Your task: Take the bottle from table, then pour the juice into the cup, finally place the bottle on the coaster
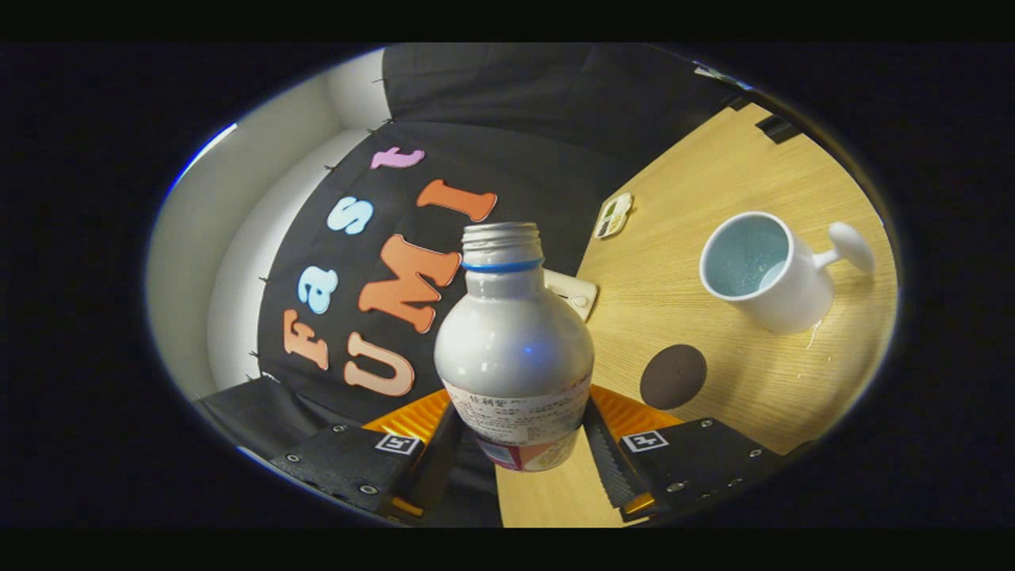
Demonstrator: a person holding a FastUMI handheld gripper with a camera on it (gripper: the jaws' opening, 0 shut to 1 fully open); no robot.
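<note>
Bottle [514, 349] base behind tool [519, 460]

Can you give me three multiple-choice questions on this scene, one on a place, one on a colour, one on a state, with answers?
1. Where is the bottle?
A. between the tool's fingers
B. inside the cup
C. on the coaster

2. What colour is the ring at the bottle's neck?
A. red
B. blue
C. green

3. What state is the bottle's mouth in?
A. capped
B. corked
C. open, threads bare

Answers:
1. A, both fingers press on its labelled lower part, tilted above the table.
2. B, a blue band sits under the threads.
3. C, no cap shows; the cup and coaster lie beyond.
</note>
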